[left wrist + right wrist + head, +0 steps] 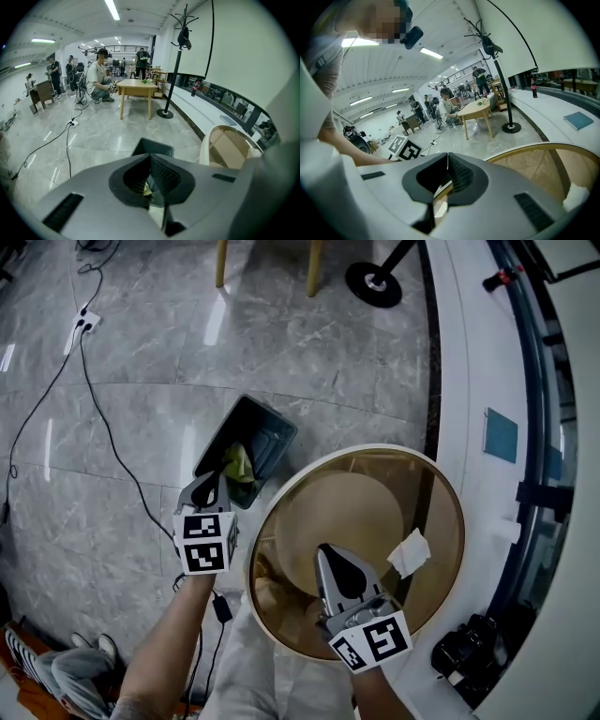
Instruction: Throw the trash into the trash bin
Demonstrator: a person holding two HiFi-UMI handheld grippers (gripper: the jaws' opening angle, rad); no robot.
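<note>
L gripper (217, 482): jaws pinched on yellow-green trash (237, 463), held over bin (277, 427) just ahead, prob. for drop. R gripper (328, 557): jaws together, empty, idle above table (375, 448). White wad (410, 552) to its right.

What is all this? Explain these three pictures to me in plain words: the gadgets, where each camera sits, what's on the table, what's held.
No robot here: a person holds a two-jaw gripper in each hand; the marker cubes are part of them. The head view comes from a camera on the person's head, looking down. The other two come from cameras riding on each gripper, looking along its jaws. The left gripper is shut on a yellow-green scrap, held over the dark trash bin on the floor. The right gripper is shut and empty, above the round glass table. A crumpled white tissue lies on that table, apart from the jaws.
</note>
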